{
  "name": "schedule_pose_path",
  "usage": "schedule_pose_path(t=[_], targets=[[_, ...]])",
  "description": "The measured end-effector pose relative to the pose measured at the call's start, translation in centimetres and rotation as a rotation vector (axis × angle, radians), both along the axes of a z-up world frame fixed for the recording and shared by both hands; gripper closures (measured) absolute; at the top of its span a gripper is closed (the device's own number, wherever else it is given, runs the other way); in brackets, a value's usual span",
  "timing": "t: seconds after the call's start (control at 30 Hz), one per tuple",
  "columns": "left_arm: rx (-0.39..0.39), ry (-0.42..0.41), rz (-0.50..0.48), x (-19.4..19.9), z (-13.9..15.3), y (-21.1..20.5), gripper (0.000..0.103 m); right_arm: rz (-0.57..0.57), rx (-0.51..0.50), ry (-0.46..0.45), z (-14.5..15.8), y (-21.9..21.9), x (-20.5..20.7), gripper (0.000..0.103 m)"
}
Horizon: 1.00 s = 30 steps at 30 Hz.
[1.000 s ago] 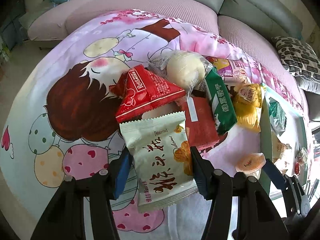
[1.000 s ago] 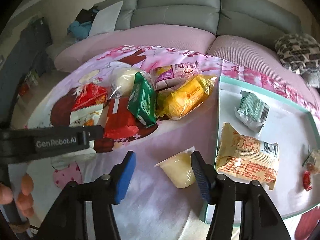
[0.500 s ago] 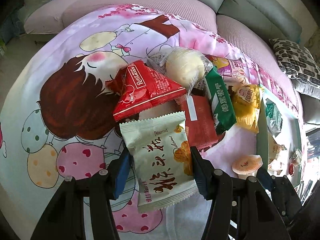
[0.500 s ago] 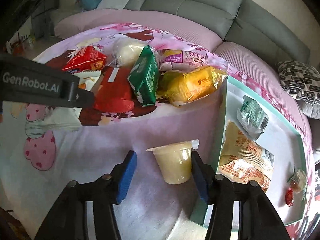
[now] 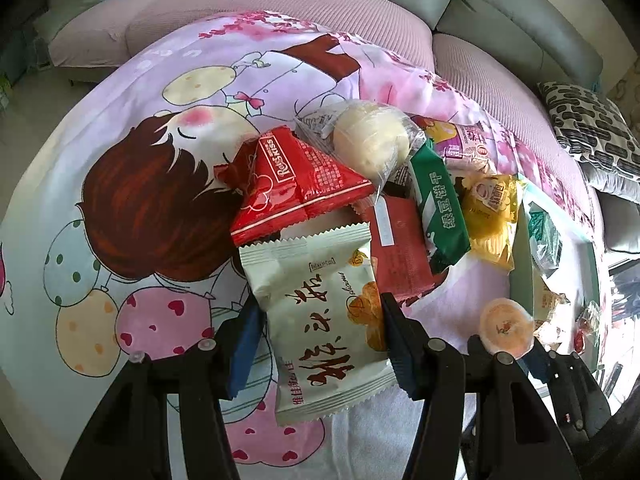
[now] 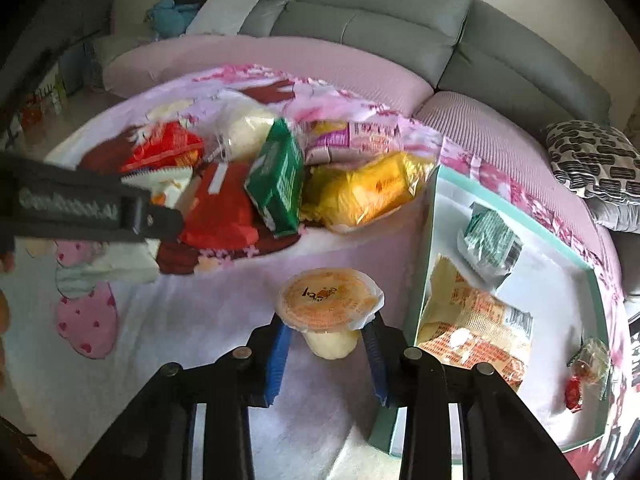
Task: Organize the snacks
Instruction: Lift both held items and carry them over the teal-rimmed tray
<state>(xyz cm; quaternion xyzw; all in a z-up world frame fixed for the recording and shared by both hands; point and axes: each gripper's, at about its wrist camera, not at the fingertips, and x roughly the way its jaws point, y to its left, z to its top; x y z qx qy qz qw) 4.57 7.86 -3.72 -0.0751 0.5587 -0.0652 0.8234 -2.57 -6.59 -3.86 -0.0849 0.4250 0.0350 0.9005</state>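
Left gripper (image 5: 318,336) is clamped on a cream snack bag (image 5: 320,320), its blue pads pressing both long sides of the packet. In this left wrist view the bag lies on the cartoon-print cloth (image 5: 132,184) toward its near edge. Beyond the bag sits the snack pile at the cloth's middle: a red packet (image 5: 292,184) leaning on the bag's top edge, a wrapped pale bun (image 5: 372,144) behind it, a dark red packet (image 5: 400,252) touching the bag's right side, a green packet (image 5: 440,208) and a yellow packet (image 5: 488,216) further right. A teal tray (image 5: 516,256) stands at the cloth's right edge with wrapped snacks in it. Low at the right, the right gripper holds a jelly cup (image 5: 506,328) just beside the tray's near corner.

Right gripper (image 6: 326,344) has just been closing and now grips the jelly cup (image 6: 330,304) between its blue pads, below the cup's orange foil lid. In the right wrist view the cup is upright near the cloth's (image 6: 200,312) near edge, just left of the tray (image 6: 424,256). Inside the tray lie a green-and-white packet (image 6: 490,240), an orange-printed packet (image 6: 476,320) and small wrapped sweets (image 6: 588,364) at the near right corner. The pile is blurred at the cloth's middle: green packet (image 6: 280,184), yellow packet (image 6: 368,192), dark red packet (image 6: 224,212). The left gripper's dark body (image 6: 80,208) crosses the left side, over the bag.
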Motion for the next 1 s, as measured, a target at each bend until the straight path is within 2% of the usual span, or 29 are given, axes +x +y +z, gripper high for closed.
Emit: schedule_pose_path(t=[0.33,0.67,0.83,1.0], targets=[[-0.004,-0.059,0.004,-0.5,1.5,0.3,0.044,0.000,0.064,-0.084,2.6,-0.4,-0.8,0.067],[0.006,-0.121,0.016,-1.2,3.4,0.4,0.044,-0.019,0.095,-0.119,3.9,-1.3,-1.2,0.067],[0.008,-0.145,0.002,-1.4,4.2,-0.2,0.044,-0.063,0.121,-0.149,4.9,-3.0,-1.4,0.066],[-0.037,-0.160,-0.030,-1.7,5.0,-1.5,0.044,-0.133,0.149,-0.183,6.0,-5.6,-1.7,0.067]])
